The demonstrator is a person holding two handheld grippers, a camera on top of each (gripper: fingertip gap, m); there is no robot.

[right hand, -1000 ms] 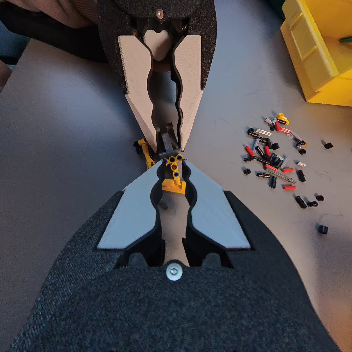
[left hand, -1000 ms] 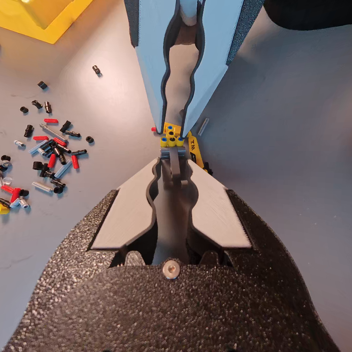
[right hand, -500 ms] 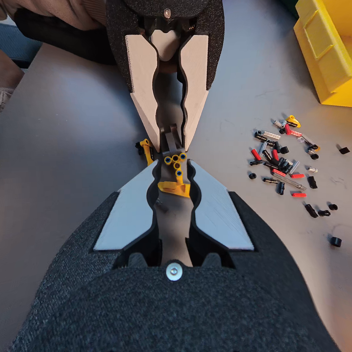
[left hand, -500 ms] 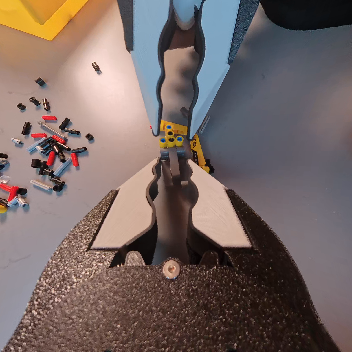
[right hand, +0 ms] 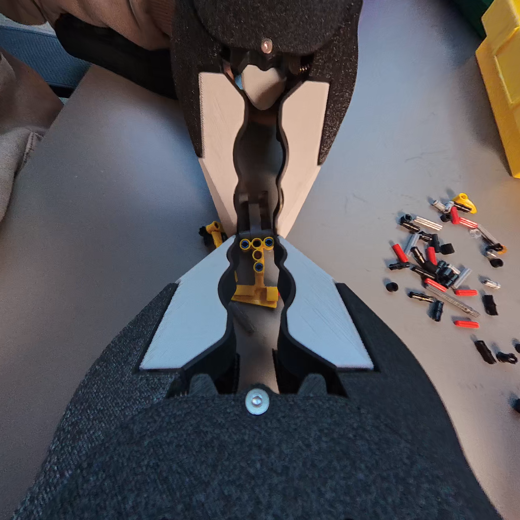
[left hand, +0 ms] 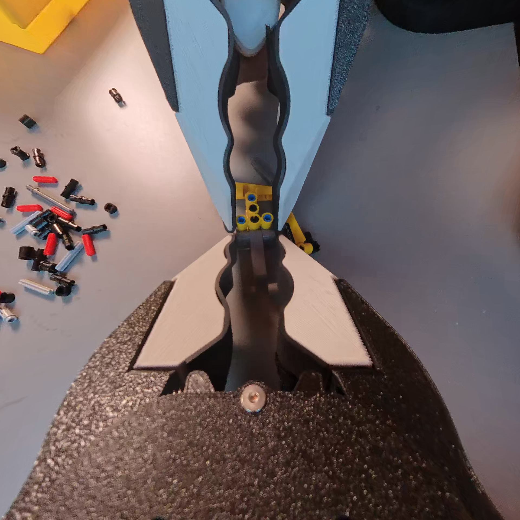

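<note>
Between right gripper [right hand: 256, 247] tips, seemingly clamped: yellow T-piece [right hand: 257, 254], grey piece [left hand: 257, 253] abutting.

Left wrist view: mounted behind the left gripper [left hand: 255, 235], aimed steeply down at grey table [left hand: 408, 197], close. Right wrist view: behind the right gripper [right hand: 255, 239], opposite heading, equally close. Shared: yellow T-shaped piece [left hand: 254, 216] [right hand: 257, 253], scattered small pins [left hand: 53, 233] [right hand: 439, 264], yellow bin [left hand: 36, 25] [right hand: 501, 84].
</note>
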